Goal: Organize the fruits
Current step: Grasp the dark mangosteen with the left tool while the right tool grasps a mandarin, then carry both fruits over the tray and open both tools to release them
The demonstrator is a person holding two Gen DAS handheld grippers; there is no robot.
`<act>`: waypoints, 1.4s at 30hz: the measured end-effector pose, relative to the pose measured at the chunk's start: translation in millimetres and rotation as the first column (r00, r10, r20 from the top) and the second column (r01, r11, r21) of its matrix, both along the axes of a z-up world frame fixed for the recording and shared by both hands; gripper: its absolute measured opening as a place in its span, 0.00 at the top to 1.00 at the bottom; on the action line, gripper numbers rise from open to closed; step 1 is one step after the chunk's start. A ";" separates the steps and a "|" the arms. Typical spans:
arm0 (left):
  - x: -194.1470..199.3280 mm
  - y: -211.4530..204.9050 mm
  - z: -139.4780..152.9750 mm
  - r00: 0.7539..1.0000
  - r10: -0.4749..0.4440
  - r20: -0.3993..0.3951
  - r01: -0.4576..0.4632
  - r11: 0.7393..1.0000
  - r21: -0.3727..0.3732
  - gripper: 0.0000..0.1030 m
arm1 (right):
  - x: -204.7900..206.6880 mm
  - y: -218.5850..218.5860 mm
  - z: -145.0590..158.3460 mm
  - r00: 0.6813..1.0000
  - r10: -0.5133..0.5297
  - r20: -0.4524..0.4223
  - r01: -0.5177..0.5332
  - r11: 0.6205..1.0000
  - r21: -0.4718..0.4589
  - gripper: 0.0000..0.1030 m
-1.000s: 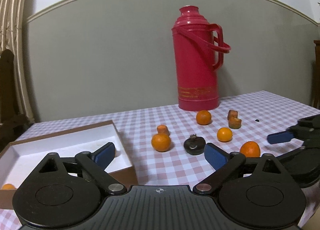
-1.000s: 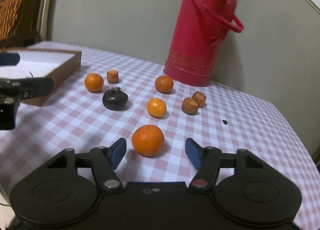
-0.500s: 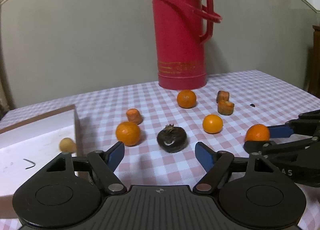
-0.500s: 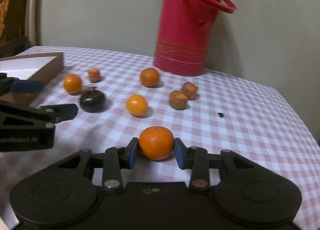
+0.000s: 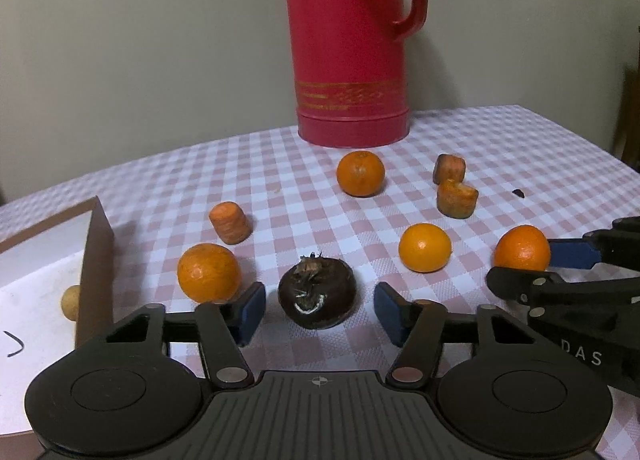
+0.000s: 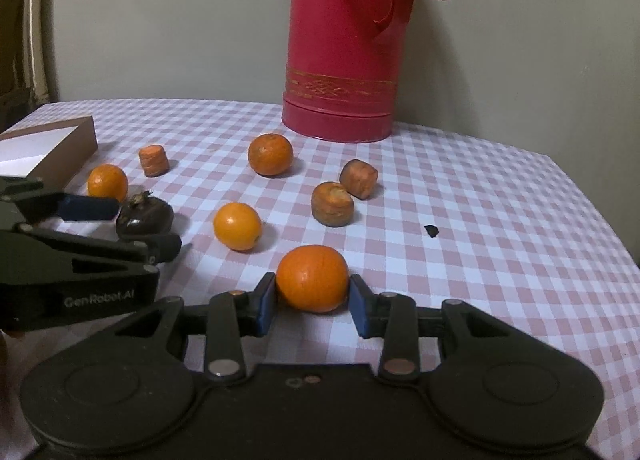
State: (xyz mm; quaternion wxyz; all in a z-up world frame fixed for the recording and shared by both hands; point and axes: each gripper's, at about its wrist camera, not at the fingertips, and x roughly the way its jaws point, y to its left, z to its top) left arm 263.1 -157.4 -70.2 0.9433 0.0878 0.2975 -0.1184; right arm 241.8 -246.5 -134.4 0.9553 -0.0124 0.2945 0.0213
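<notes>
Red flask (image 5: pixel 352 40), oranges (pink-checked cloth (image 6: pixel 480 220))

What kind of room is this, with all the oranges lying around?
Probably a dining room or kitchen corner at home. A table wears a pink checked tablecloth, a tall red thermos flask stands by the plain wall, and a wooden chair waits at the side.

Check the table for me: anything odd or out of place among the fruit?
Yes. Three orange carrot chunks lie among the round orange citrus fruits on the pink checked tablecloth, though they are not fruit. A small dark scrap lies nearby.
</notes>
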 end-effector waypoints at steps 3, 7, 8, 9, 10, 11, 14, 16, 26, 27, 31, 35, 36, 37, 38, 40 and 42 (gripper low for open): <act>-1.5 -0.8 0.5 1.000 -0.001 0.007 0.001 1.000 0.003 0.59 | 0.8 -1.4 -0.3 1.000 0.001 0.000 -0.001 1.000 0.011 0.72; -11.2 1.7 3.6 1.000 0.004 0.027 -0.004 1.000 -0.014 0.60 | -3.7 -1.6 0.2 1.000 0.007 0.009 -0.008 1.000 0.009 0.73; -13.2 2.5 4.1 1.000 0.002 0.025 -0.001 1.000 -0.021 0.60 | -6.0 -1.5 0.3 1.000 0.007 0.011 -0.007 1.000 0.005 0.73; -16.6 3.5 5.2 1.000 0.003 0.028 -0.002 1.000 -0.026 0.60 | -8.0 -1.1 0.4 1.000 0.005 0.012 -0.005 1.000 0.000 0.73; -20.1 4.4 6.4 0.999 0.003 0.034 -0.002 1.000 -0.026 0.60 | -10.0 -0.6 0.6 1.000 0.003 0.013 -0.003 1.000 -0.005 0.73; -24.3 5.2 8.1 0.999 0.003 0.042 -0.001 1.000 -0.026 0.60 | -13.1 -0.5 1.4 1.000 0.001 0.015 -0.001 1.000 -0.007 0.73; -38.7 7.7 14.6 0.998 0.000 0.068 0.001 1.000 -0.025 0.60 | -24.6 0.0 5.8 1.000 -0.005 0.030 0.006 1.000 -0.008 0.73; -47.0 9.7 18.4 0.997 0.000 0.083 0.002 1.000 -0.018 0.60 | -33.1 0.7 9.4 0.999 -0.011 0.045 0.011 1.000 -0.009 0.73; -101.0 35.0 31.5 0.989 0.009 0.151 -0.007 1.000 -0.014 0.60 | -70.2 13.0 25.2 0.993 0.001 0.118 0.000 1.000 -0.007 0.73; -105.0 37.9 33.4 0.987 0.010 0.158 -0.008 1.000 -0.012 0.60 | -73.7 15.6 26.2 0.993 0.007 0.122 -0.006 1.000 -0.007 0.73; -120.4 52.0 40.9 0.983 0.016 0.181 -0.016 1.000 -0.005 0.60 | -87.5 27.5 30.6 0.990 0.030 0.139 -0.028 0.999 -0.019 0.73; -134.3 68.3 46.7 0.979 0.042 0.201 -0.041 0.999 -0.011 0.60 | -102.6 44.9 36.7 0.985 0.068 0.157 -0.064 0.998 -0.028 0.73; -138.0 73.3 47.7 0.977 0.050 0.206 -0.049 0.999 -0.013 0.60 | -106.7 50.4 38.1 0.983 0.080 0.164 -0.076 0.997 -0.032 0.73; -141.3 77.8 48.8 0.977 0.058 0.208 -0.056 0.998 -0.015 0.60 | -109.0 55.1 39.5 0.981 0.091 0.170 -0.087 0.996 -0.035 0.73; -144.1 81.3 50.2 0.975 0.067 0.211 -0.064 0.998 -0.019 0.60 | -112.4 61.7 41.5 0.978 0.109 0.180 -0.103 0.994 -0.040 0.73; -150.6 91.8 53.5 0.971 0.083 0.223 -0.080 0.997 -0.021 0.60 | -117.9 73.1 44.9 0.971 0.134 0.195 -0.127 0.991 -0.051 0.73; -155.5 100.7 56.1 0.967 0.099 0.233 -0.096 0.995 -0.024 0.60 | -122.1 86.4 48.8 0.964 0.166 0.210 -0.155 0.986 -0.066 0.73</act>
